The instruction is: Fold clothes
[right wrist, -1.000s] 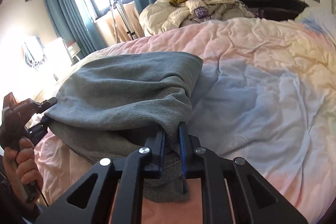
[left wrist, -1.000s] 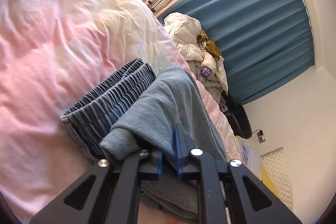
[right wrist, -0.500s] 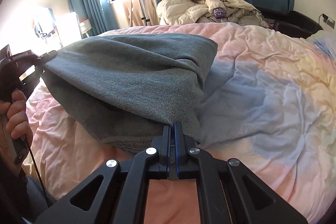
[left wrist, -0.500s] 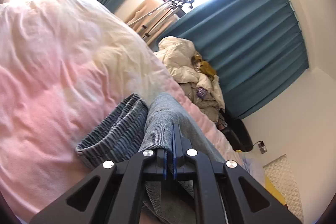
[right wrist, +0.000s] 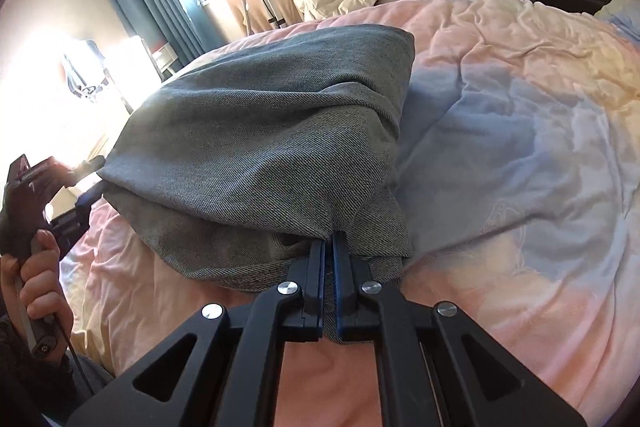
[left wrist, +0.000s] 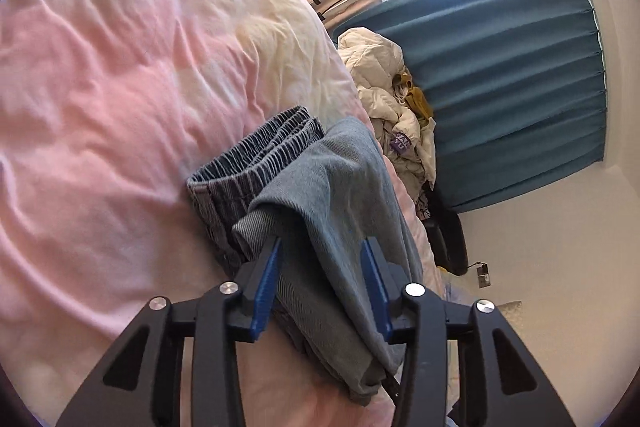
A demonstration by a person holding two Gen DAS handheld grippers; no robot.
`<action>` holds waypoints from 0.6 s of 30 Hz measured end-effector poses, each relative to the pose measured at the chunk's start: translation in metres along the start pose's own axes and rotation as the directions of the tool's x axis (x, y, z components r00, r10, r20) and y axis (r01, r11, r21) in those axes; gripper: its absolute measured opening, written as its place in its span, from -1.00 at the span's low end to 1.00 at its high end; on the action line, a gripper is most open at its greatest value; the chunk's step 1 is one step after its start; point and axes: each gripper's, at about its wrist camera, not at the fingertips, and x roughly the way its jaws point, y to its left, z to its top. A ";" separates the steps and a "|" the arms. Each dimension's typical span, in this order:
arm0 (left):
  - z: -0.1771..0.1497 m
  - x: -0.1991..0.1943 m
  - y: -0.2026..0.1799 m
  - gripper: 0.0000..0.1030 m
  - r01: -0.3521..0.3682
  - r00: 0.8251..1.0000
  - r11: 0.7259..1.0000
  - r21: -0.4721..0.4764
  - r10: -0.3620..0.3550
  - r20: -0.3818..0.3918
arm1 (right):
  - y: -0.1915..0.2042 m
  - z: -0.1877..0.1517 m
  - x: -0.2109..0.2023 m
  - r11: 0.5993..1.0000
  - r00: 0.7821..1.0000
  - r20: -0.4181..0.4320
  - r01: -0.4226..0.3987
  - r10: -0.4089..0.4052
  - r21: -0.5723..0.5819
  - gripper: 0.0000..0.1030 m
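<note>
Left tongs [left wrist: 320, 283] spread apart, denim between but not pinched. Right tongs [right wrist: 328, 275] clamped on jeans [right wrist: 264, 147] edge. Jeans lie doubled on the bed [right wrist: 520, 147], waistband [left wrist: 256, 163] exposed. Judged: fold laid; release, smoothing left.

Left tongs [right wrist: 86, 201] blurred at the jeans [right wrist: 260, 147]; waistband [left wrist: 256, 159] half covered.

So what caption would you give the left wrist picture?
Open left gripper straddling folded grey-blue trousers on a pink duvet, teal curtain behind.
</note>
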 end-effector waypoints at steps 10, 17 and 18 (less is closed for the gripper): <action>-0.023 0.037 0.046 0.06 -0.046 0.992 0.973 -0.227 0.017 -0.128 | -0.005 -0.001 -0.013 0.999 1.000 0.005 -0.019 0.019 0.049 -0.95; -0.024 0.050 0.050 0.09 0.056 0.994 0.961 -0.270 -0.079 -0.076 | -0.003 -0.001 -0.014 0.999 1.000 0.005 -0.020 0.019 0.049 -0.94; -0.025 0.051 0.051 0.09 0.066 0.994 0.959 -0.275 -0.089 -0.071 | -0.002 -0.002 -0.013 0.999 1.000 0.005 -0.018 0.018 0.048 -0.94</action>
